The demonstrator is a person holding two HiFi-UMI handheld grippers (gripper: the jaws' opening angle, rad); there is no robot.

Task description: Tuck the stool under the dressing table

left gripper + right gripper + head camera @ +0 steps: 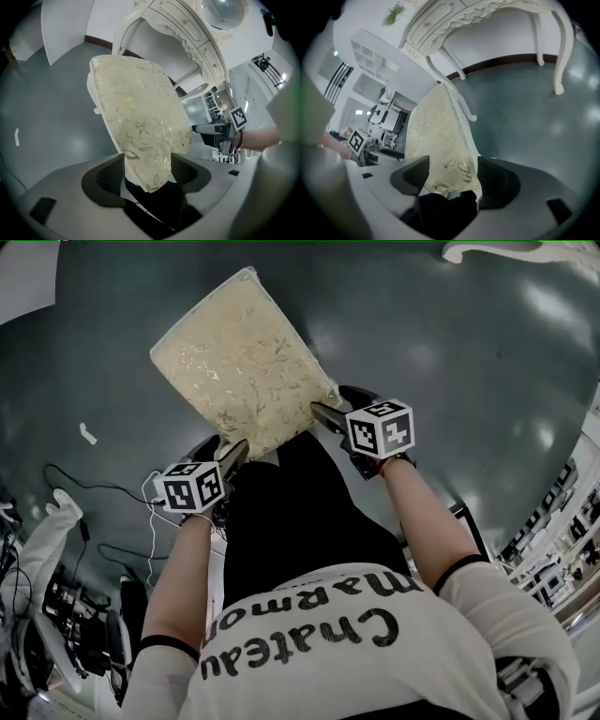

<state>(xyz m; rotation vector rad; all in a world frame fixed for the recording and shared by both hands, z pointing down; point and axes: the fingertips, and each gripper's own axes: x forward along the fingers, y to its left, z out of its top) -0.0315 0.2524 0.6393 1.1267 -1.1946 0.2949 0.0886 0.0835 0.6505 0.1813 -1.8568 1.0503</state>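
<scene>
- Head view: the stool (239, 357) stands on a grey floor (450, 381) straight ahead of the person, with nothing over it; the left gripper (234, 450) is at its near left corner and the right gripper (336, 411) at its near right corner; a cable (94, 488) and a white scrap (87, 434) lie at the left, well apart from the stool.
- Left gripper view: the jaws stand apart with a corner of the seat (136, 108) between them, the pads apparently not yet pressing; the seat is padded cream brocade, so probably soft on top and a little slick; the dressing table (187, 33) rises beyond the stool, its kneehole towards it, and the two are apart.
- Right gripper view: the jaws are likewise wide, with the other near corner between them; a white leg (465, 105) shows under the seat; the frame looks stiff and light enough for two grips; the best hold is judged to be the seat's hard rim at both near corners, since padding alone would give.
- Right gripper view, room: the floor is smooth and glossy, so the legs should slide, though an uneven push could swing the stool; dark skirting (501, 60) runs behind the table; shelves (375, 56) stand at the left.
</scene>
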